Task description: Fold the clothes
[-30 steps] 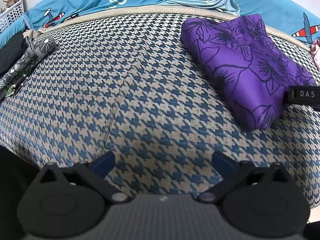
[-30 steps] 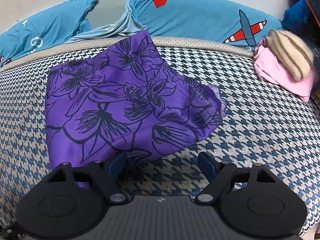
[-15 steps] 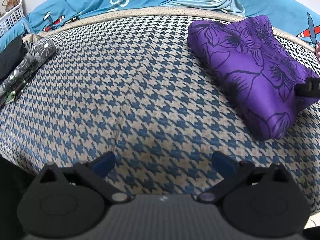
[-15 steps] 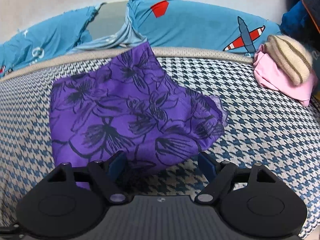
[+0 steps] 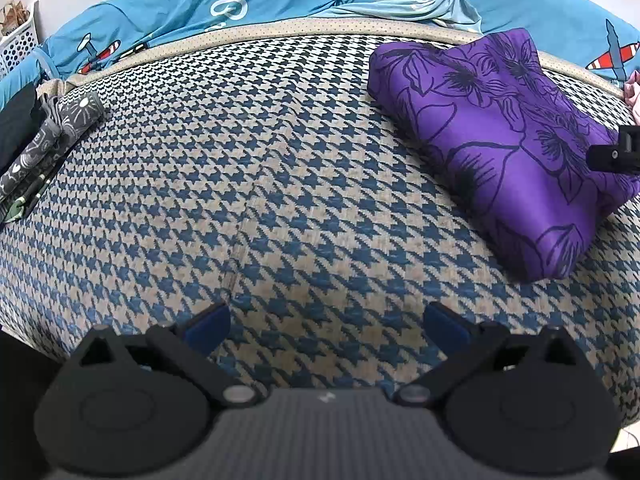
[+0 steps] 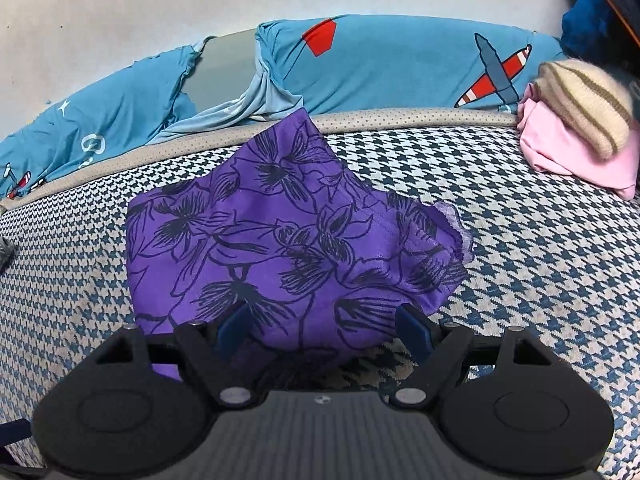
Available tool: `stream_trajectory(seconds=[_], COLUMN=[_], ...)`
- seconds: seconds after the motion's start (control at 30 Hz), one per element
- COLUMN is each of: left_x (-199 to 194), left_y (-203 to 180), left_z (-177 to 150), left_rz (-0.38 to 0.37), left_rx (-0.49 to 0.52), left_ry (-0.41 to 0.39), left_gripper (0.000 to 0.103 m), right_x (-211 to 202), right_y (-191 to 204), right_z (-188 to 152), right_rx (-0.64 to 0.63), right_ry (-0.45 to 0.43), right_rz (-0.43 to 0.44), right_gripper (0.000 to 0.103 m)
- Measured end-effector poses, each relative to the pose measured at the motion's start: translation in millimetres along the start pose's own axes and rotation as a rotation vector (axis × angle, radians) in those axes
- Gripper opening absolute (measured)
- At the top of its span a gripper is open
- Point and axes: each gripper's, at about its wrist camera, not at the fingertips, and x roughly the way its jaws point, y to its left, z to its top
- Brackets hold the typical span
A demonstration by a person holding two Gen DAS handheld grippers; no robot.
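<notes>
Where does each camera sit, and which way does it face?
Left wrist: on the left gripper, angled down at bare blue-and-beige houndstooth bedspread; own open fingers show.
Right wrist: on the right gripper, angled down at folded purple floral-print garment; own open fingers show.
Shared: the garment, the bedspread, blue aeroplane-print bedding.

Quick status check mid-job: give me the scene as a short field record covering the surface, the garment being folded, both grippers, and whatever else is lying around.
surface: houndstooth mat on a bed
garment: purple flowered cloth, folded into a compact bundle, lying on the mat
right gripper: open, jaws wide at the bundle's near edge, not clamped on it
left gripper: open, over bare mat, nothing between the jaws
left side: grey patterned garment at the mat's edge
right side: pink cloth with a striped knit hat on it
behind: blue airplane-print bedding
</notes>
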Motion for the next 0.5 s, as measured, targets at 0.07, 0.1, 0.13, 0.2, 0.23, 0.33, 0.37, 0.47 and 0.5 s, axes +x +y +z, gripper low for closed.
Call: stream_trajectory(seconds=[0.07, 0.1, 0.13, 0.2, 0.23, 0.33, 0.37, 0.47, 0.5], left_x=[-1.3, -2.3, -3.4, -6.1, -7.4, -10.8, -11.7, -14.7, -15.6], left_y=[0.4, 0.7, 0.8, 0.8, 0.9, 0.8, 0.6, -0.8, -1.8], left_z=[-0.6, -0.8, -1.1, -1.7, -1.9, -2.2, -2.6, -4.1, -4.7], left_rz=[0.005, 0.004, 0.004, 0.006, 0.006, 0.001, 0.001, -0.003, -0.005], left_rx=[0.001, 0.002, 0.004, 0.007, 0.007, 0.006, 0.006, 0.011, 0.014], left_ry=[-0.003, -0.004, -0.005, -0.011, -0.013, -0.015, -0.016, -0.019, -0.021], left_gripper=[0.103, 0.103, 0.103, 0.103, 0.103, 0.103, 0.103, 0.103, 0.103], right_x=[-0.1, -0.5, -1.4, -3.3, -4.0, -4.5, -5.0, -7.0, -7.8], right_y=[0.8, 1.2, 1.5, 1.6, 1.4, 0.6, -0.3, -4.1, -5.4], right_z=[-0.6, -0.8, -1.1, -1.5, -1.8, -2.8, -3.2, -4.8, -5.5], right_rx=[-0.003, -0.004, -0.004, -0.003, -0.002, 0.001, 0.003, 0.017, 0.023], right_ry=[0.001, -0.001, -0.004, -0.010, -0.012, -0.010, -0.009, -0.006, -0.004], right_rz=[-0.004, -0.003, 0.000, 0.012, 0.014, 0.005, 0.003, -0.008, -0.013], right_gripper=[0.079, 0.079, 0.079, 0.079, 0.079, 0.079, 0.079, 0.079, 0.079])
